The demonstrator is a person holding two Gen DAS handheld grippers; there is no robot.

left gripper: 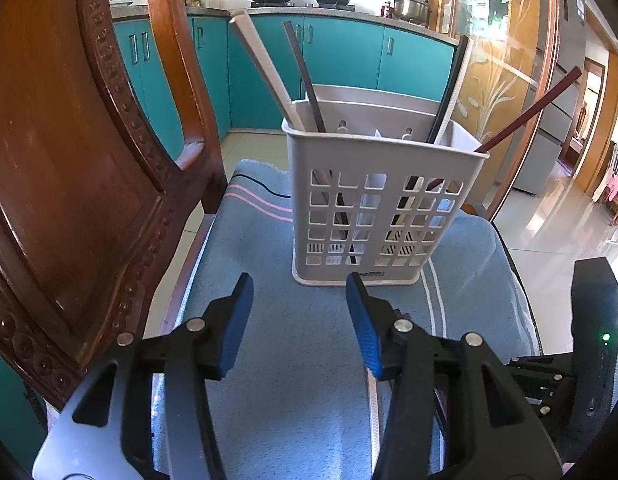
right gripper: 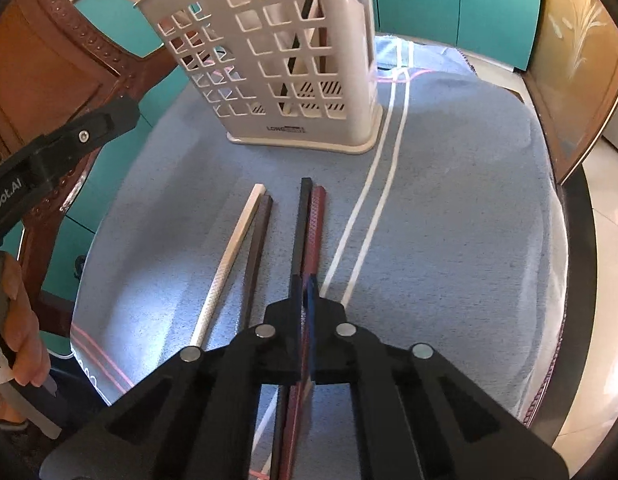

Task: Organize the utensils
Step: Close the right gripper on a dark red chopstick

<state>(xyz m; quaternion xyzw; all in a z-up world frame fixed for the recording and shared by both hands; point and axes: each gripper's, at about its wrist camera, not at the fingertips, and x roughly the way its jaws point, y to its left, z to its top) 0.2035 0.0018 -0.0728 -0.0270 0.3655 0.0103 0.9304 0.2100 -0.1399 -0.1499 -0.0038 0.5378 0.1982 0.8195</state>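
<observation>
A grey perforated utensil holder (left gripper: 379, 200) stands on a blue towel (left gripper: 293, 344); it also shows in the right wrist view (right gripper: 285, 60). Several chopsticks stand in it: a white one (left gripper: 265, 72), a black one (left gripper: 305, 76), a dark red one (left gripper: 529, 110). My left gripper (left gripper: 299, 320) is open and empty, a little in front of the holder. My right gripper (right gripper: 307, 292) is shut on a black chopstick (right gripper: 303, 224) and a red chopstick (right gripper: 317, 228) lying on the towel. A white chopstick (right gripper: 235, 256) and a brown chopstick (right gripper: 259, 248) lie to their left.
A carved wooden chair back (left gripper: 69, 184) stands close at the left. The towel covers a round table whose dark edge (right gripper: 589, 280) runs at the right. Teal kitchen cabinets (left gripper: 341, 52) lie beyond. The other gripper's body (right gripper: 69, 140) shows at the left.
</observation>
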